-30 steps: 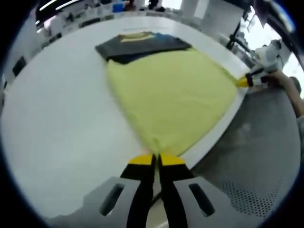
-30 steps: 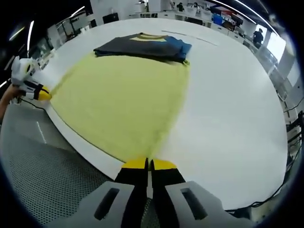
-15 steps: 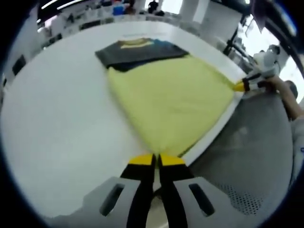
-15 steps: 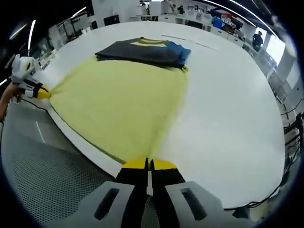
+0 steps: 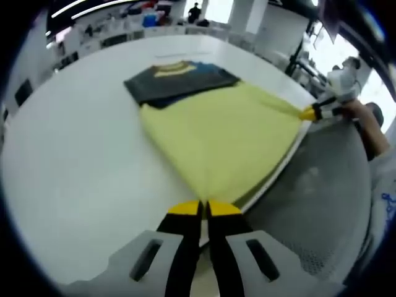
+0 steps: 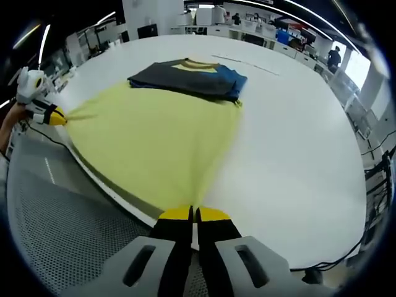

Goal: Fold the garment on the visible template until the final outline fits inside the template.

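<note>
- A wide white table (image 5: pixel 68 167) carries the work, in a bright hall with desks far behind; a grey perforated floor (image 6: pixel 55 241) lies below the table's near edge.
- Nearest in the left gripper view, the left gripper (image 5: pixel 204 209) has its yellow-tipped jaws closed on one corner of the yellow garment (image 5: pixel 223 139), right at the table edge.
- In the right gripper view, the right gripper (image 6: pixel 193 214) is likewise clamped on the other near corner of the same cloth.
- Each gripper shows small in the other's view, off to the side, with the cloth drawn to a point at its tips.
- Over the last second the near hem has come up off the table and pulled tauter between the two grippers, the corners rising into stretched peaks.
- That reads as the lift before a fold: the near edge is ready to be carried forward over the rest.
- Beyond the yellow cloth, directly ahead of both grippers, lies a dark folded garment (image 6: pixel 185 75), touching its far edge.
- No template outline can be made out.
</note>
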A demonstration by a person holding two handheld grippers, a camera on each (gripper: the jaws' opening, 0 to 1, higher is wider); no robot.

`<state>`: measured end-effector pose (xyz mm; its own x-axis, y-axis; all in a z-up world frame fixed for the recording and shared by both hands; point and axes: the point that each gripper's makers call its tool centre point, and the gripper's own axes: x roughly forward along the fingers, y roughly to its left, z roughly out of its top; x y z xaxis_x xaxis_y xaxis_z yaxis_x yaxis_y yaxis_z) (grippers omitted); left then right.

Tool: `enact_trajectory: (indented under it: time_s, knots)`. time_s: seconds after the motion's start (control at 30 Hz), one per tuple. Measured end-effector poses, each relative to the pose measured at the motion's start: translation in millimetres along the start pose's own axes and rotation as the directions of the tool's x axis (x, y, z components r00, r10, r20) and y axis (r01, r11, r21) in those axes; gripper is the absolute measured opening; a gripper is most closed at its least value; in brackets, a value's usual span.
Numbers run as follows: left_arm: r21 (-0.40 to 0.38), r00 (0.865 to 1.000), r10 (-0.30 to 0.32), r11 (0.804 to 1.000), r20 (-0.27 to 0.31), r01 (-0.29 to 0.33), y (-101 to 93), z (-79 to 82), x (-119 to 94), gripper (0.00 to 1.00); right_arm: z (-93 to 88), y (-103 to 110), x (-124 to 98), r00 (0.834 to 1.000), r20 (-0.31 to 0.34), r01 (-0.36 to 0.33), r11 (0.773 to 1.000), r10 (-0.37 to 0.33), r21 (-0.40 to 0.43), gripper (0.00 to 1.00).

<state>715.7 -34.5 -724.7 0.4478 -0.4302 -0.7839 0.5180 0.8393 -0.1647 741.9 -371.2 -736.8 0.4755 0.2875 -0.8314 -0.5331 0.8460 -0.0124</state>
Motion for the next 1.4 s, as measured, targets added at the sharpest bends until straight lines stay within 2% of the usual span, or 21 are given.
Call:
enact_trajectory:
  time_s: [0.17,0.53,0.83,1.03,1.23,1.4]
  knots:
    - [0.011,1.0,-0.001,1.0,-0.002,0.001,-3.1,1.6,-6,0.0,-0.4,2,-6,1.0,0.005,0.007,1.0,-0.007,-0.009,0.03]
    - [0.06,0.999,0.018,0.998,0.043,-0.02,-5.4,20.0,-24,0.0,7.6,2,-21,0.999,0.034,0.038,0.999,-0.037,-0.013,0.03]
    - [0.078,0.997,0.024,0.996,0.074,-0.03,-8.2,32.2,-36,0.0,22.8,-3,-39,0.992,0.103,0.074,0.997,-0.075,0.013,0.03]
    - [0.111,0.994,0.032,0.993,0.102,-0.044,-9.9,42.2,-48,0.0,32.0,-1,-54,0.986,0.131,0.104,0.994,-0.1,-0.019,0.03]
    - [0.119,0.992,0.044,0.991,0.117,-0.059,-7.3,44.6,-52,0.0,44.7,-4,-66,0.973,0.192,0.131,0.991,-0.128,-0.003,0.03]
    - [0.118,0.984,0.043,0.991,0.17,-0.064,-10.2,55.9,-64,0.0,48.1,-4,-75,0.967,0.211,0.145,0.989,-0.141,-0.004,0.03]
